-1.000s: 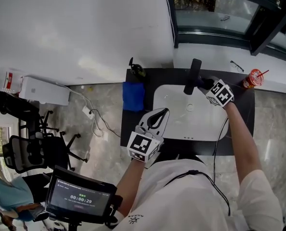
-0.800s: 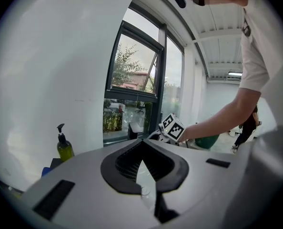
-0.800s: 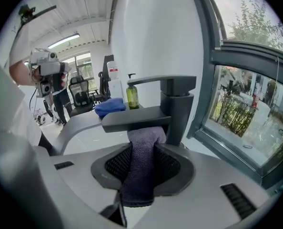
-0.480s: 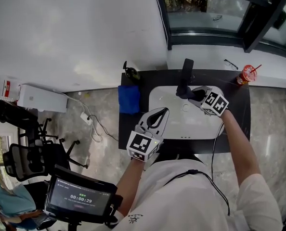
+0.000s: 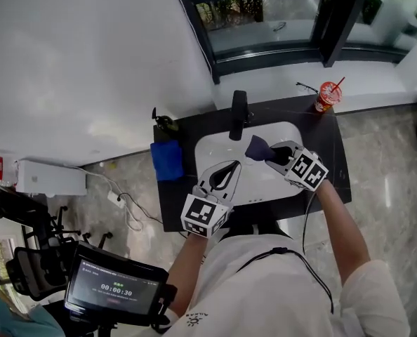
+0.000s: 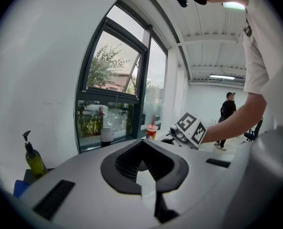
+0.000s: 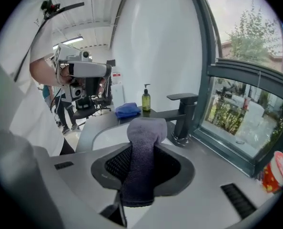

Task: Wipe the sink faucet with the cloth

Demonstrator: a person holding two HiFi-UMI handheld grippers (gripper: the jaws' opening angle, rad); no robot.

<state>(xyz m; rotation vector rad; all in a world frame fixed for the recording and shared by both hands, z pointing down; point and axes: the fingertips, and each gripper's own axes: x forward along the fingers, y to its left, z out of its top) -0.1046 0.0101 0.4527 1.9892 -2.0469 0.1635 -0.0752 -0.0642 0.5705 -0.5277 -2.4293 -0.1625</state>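
The right gripper (image 5: pixel 273 154) is pinching the cloth (image 7: pixel 142 171), a dark grey-purple strip. The jaws press on its middle, so a rounded wad stands out past the tips. I'd say that is deliberate: the wad gives a soft pad to rub with and keeps the hard jaws off the metal.

The gripper tilts downward over the right part of the white sink (image 5: pixel 212 153). The cloth's free end hangs just to the right of the black faucet (image 7: pixel 184 113), close to the spout but, as far as I can tell, not touching it. The faucet stands at the far rim of the basin with its spout reaching out over the bowl.

The left gripper (image 5: pixel 236 165) hangs over the near edge of the sink. Its tips look drawn together on nothing, and it seems parked there to stay clear of the wiping hand.

A folded blue rag (image 5: pixel 166 160) and a soap bottle (image 7: pixel 146 100) sit on the dark counter (image 5: pixel 170 202) to the left. A red cup (image 5: pixel 326 95) stands at the far right. None of them is in the way.

To wipe again, the wad would need to come back against the faucet.
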